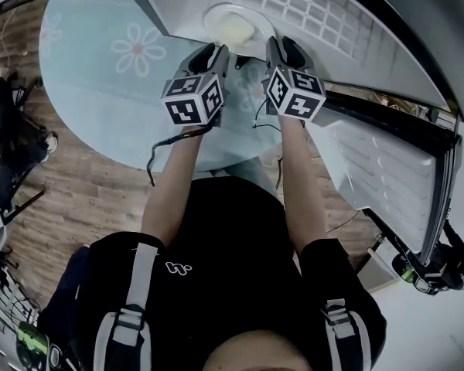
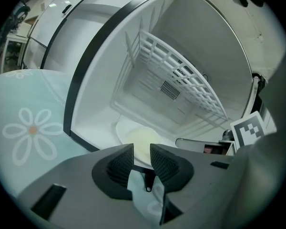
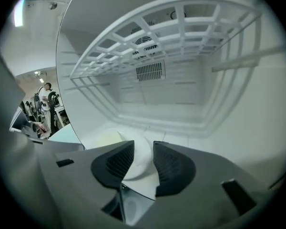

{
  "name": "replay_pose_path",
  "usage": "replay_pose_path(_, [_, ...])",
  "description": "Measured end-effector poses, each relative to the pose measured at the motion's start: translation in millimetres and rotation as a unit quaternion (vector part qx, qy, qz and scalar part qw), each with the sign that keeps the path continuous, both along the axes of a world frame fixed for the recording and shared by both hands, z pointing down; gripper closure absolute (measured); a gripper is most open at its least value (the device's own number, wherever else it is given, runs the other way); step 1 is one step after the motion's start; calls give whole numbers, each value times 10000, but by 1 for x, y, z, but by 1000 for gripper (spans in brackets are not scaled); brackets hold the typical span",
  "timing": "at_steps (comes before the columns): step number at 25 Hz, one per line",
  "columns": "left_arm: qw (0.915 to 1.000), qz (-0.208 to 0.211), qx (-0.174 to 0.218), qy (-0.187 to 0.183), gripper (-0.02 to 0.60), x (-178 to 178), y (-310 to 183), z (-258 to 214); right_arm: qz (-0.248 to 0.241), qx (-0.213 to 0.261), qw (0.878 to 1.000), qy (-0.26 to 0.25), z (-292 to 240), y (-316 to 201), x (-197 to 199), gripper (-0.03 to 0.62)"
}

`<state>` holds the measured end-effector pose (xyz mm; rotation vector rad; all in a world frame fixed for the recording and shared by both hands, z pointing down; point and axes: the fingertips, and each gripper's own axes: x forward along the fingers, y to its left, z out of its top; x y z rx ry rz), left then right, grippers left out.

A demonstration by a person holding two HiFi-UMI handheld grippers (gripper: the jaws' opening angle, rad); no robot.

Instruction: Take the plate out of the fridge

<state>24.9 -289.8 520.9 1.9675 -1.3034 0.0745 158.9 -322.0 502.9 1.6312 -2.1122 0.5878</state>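
A white plate [image 1: 236, 28] with a pale yellow middle lies on the floor of the open fridge [image 1: 309, 6], close to its front edge. My left gripper [image 1: 219, 54] is at the plate's near left rim and my right gripper [image 1: 283, 49] at its near right rim. In the left gripper view the plate [image 2: 142, 141] shows just beyond the left gripper [image 2: 142, 150], whose jaws stand apart without pressing on it. Seen from the right gripper view, the plate's rim [image 3: 139, 162] lies in the gap of the right gripper [image 3: 143, 148], also open.
The fridge sits on a round table with a light-blue flowered cloth [image 1: 100, 60]. A white wire shelf [image 2: 181, 75] hangs above the plate. The fridge door [image 1: 387, 176] stands open at the right, with bottles [image 1: 417, 273] low in it. Wooden floor lies to the left.
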Motion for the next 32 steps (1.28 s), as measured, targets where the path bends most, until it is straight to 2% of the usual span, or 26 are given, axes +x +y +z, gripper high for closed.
replay_pose_path(13, [9984,-416,-263,-292,466,-10,-17,14,-306,-301,9990,99,28,-30,-8,464])
replay_pose_path(23, [9983,-315,-453,-191,466,-6,-20,24,-502,-500,9971,266,40,-37,-11,485])
replay_pose_path(32, [9979,-364,-526,-60,488,-6,-25,26,-567,-713,9958,34,41,-19,-11,510])
